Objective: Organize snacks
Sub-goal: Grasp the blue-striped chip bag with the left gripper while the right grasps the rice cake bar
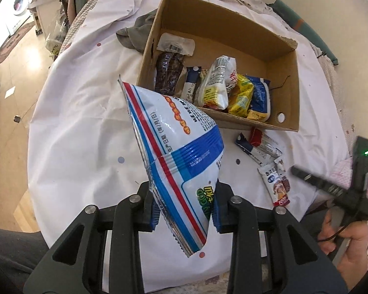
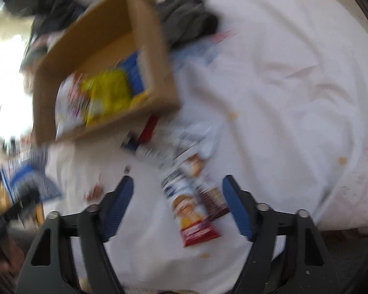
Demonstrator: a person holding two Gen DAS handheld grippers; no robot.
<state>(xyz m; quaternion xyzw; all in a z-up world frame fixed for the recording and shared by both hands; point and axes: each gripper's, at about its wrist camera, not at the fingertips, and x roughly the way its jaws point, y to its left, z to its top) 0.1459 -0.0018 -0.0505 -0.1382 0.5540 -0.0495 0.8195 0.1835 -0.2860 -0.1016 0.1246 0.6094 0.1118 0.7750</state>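
My left gripper [image 1: 184, 208] is shut on a large white snack bag with blue and red stripes [image 1: 179, 147] and holds it above the white sheet, short of the cardboard box [image 1: 233, 36]. The box holds several snack packets [image 1: 233, 90]. My right gripper [image 2: 176, 203] is open and empty, its blue pads on either side of a white and red snack packet [image 2: 191, 203] lying on the sheet. More loose packets [image 2: 164, 144] lie between it and the box [image 2: 144, 36]. The right wrist view is blurred. The right gripper also shows in the left wrist view [image 1: 331, 186].
A white sheet [image 1: 85, 122] covers the surface. A grey cloth [image 1: 137, 34] lies behind the box's left side. Loose packets [image 1: 265, 147] lie on the sheet to the right of the box's near wall. Floor and a washing machine [image 1: 17, 7] are at far left.
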